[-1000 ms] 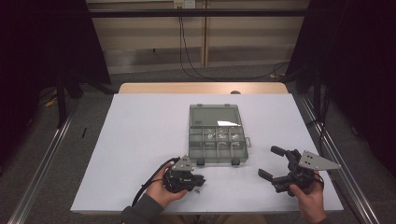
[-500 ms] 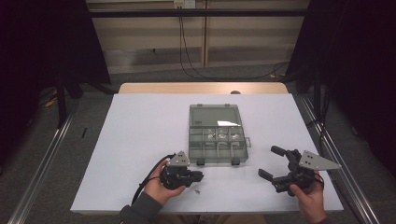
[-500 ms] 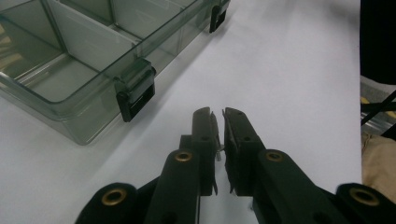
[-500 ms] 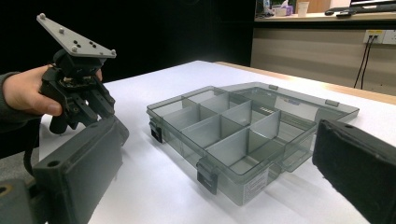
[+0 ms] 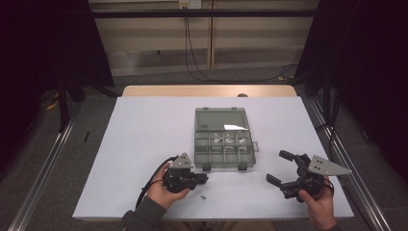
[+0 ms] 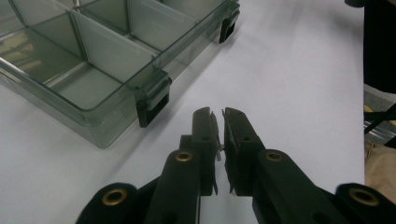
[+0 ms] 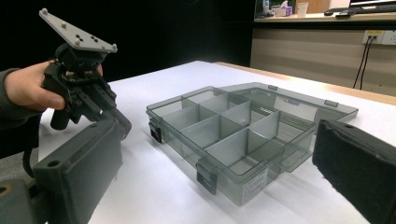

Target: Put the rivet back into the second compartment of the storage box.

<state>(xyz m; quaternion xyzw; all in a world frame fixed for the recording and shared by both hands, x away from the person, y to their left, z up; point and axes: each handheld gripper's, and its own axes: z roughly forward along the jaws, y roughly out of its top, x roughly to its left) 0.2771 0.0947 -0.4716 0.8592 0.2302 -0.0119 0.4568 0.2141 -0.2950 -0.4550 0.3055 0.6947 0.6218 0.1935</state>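
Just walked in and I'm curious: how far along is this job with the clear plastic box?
The smoky clear plastic compartment box already lies open on the white table. The left gripper is shut on something thin, too small to identify, beside the box. A small dark piece remains on the table, and the right gripper waits open.

Left gripper [image 6: 220,122] hangs over the white table [image 6: 299,93], jaws nearly together with a thin sliver pinched between the pads, just beside the clear compartment box [image 6: 93,70] and its black latch [image 6: 152,100].
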